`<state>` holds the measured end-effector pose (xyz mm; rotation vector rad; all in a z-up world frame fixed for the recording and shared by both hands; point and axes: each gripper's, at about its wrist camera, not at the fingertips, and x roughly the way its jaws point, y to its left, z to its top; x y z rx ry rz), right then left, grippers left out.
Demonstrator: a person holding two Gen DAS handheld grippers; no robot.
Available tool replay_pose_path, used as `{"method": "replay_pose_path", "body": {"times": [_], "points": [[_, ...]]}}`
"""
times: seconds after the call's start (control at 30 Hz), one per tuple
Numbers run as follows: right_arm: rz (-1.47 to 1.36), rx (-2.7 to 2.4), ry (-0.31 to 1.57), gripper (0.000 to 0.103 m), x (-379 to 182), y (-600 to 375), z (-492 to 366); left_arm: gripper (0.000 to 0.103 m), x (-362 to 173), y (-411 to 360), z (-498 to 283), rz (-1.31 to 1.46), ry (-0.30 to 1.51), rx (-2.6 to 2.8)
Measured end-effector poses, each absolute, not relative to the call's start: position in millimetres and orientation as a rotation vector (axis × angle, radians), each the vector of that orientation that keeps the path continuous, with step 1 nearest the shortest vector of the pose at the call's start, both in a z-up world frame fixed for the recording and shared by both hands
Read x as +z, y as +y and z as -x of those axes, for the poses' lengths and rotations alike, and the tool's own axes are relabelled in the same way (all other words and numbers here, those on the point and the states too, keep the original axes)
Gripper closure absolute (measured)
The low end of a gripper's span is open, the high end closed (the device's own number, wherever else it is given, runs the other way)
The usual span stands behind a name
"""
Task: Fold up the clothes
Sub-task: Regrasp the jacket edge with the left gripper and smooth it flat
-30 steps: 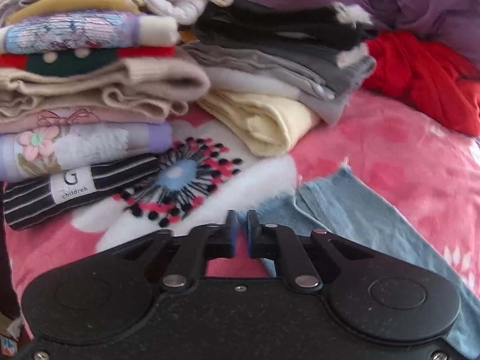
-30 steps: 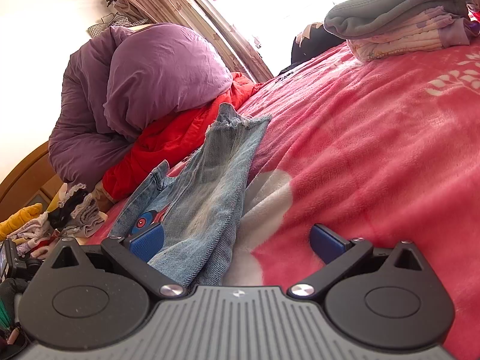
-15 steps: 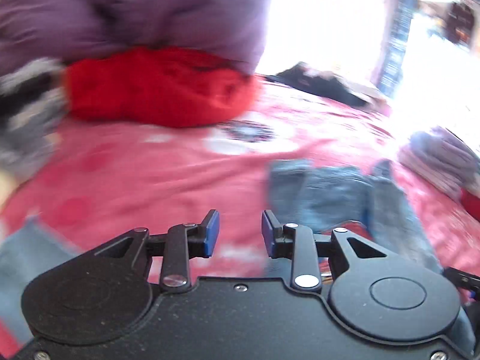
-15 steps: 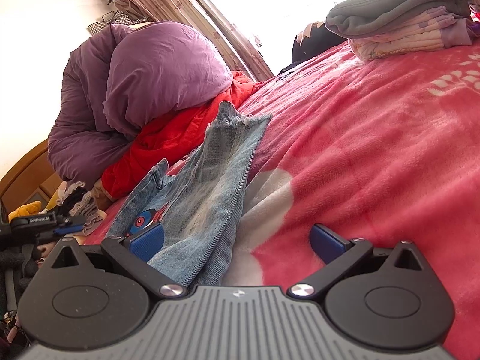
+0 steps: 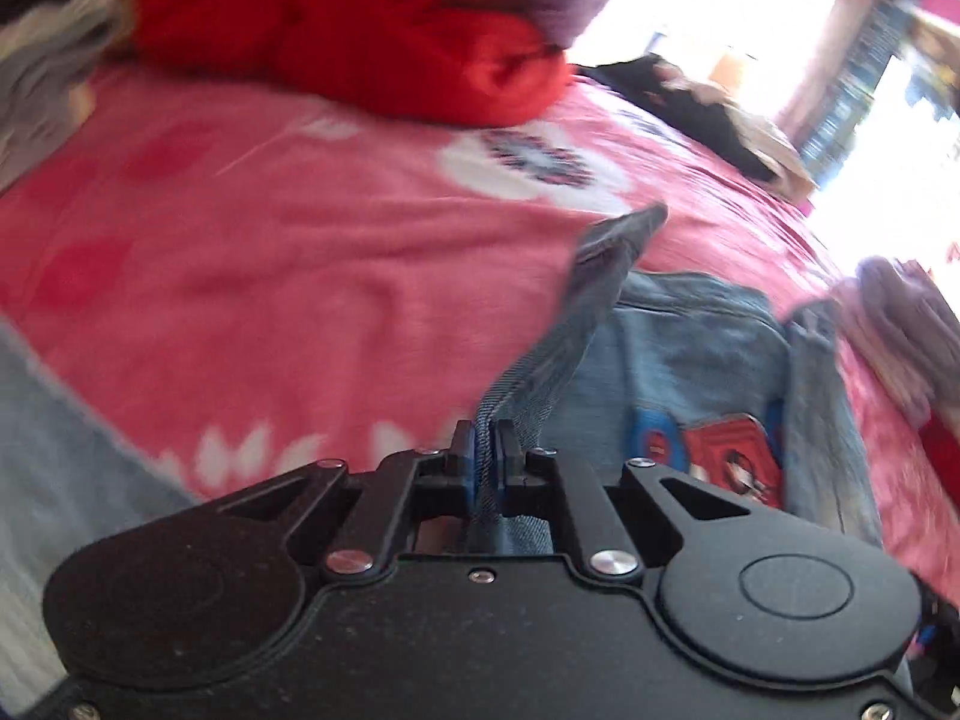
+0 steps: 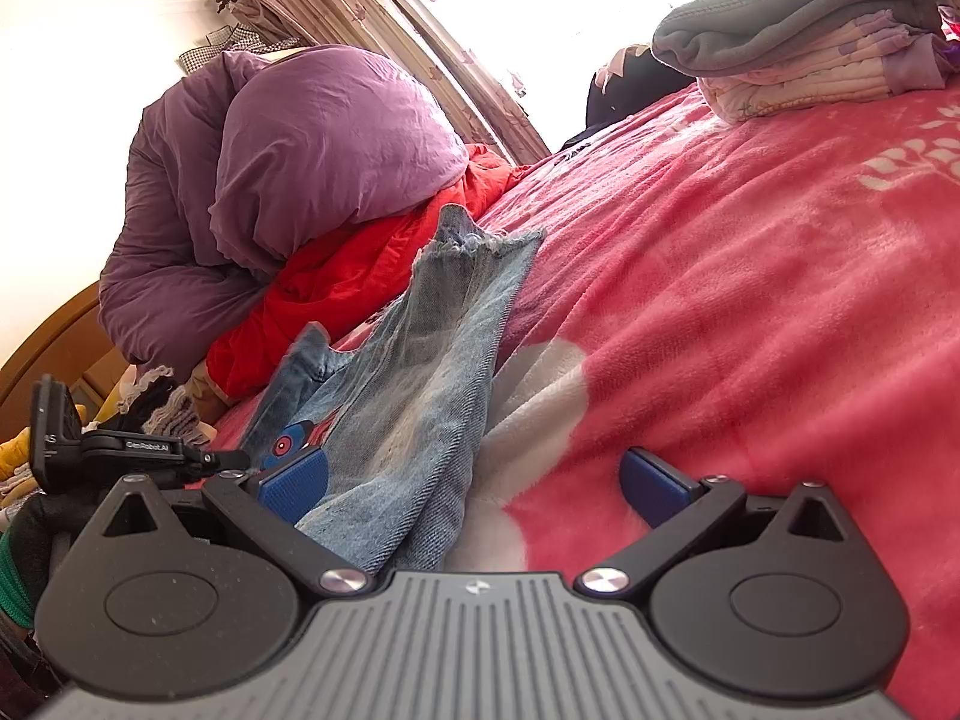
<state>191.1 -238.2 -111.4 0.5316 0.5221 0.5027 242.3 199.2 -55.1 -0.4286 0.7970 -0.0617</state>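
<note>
A pair of light blue denim jeans [image 6: 420,396] with a red and blue cartoon patch lies on the pink blanket. In the left wrist view the jeans [image 5: 708,348] lie ahead and to the right, patch up. My left gripper [image 5: 487,450] is shut on a strip of the denim, which rises from the jaws towards the waistband. My right gripper [image 6: 474,480] is open wide, low over the blanket, with the jeans' folded edge lying between its blue pads. The left gripper also shows at the left of the right wrist view [image 6: 198,456].
A red garment [image 5: 360,30] and a purple duvet [image 6: 288,180] lie at the head of the pink blanket [image 6: 750,300]. A stack of folded clothes [image 6: 828,42] sits at the far right. A dark garment [image 5: 690,114] lies near the bright window.
My left gripper swung away from the folded stacks to the jeans, opened on the way, and has shut on a strip of the denim. The right gripper has stayed open and still.
</note>
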Motion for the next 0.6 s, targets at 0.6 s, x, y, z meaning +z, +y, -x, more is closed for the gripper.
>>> {"method": "replay_pose_path", "body": {"times": [0.6], "points": [[-0.536,0.504,0.521,0.0,-111.2,-237.7,-191.1,0.082,-8.0,155.2,-270.5,0.225,0.607,-0.207]]}}
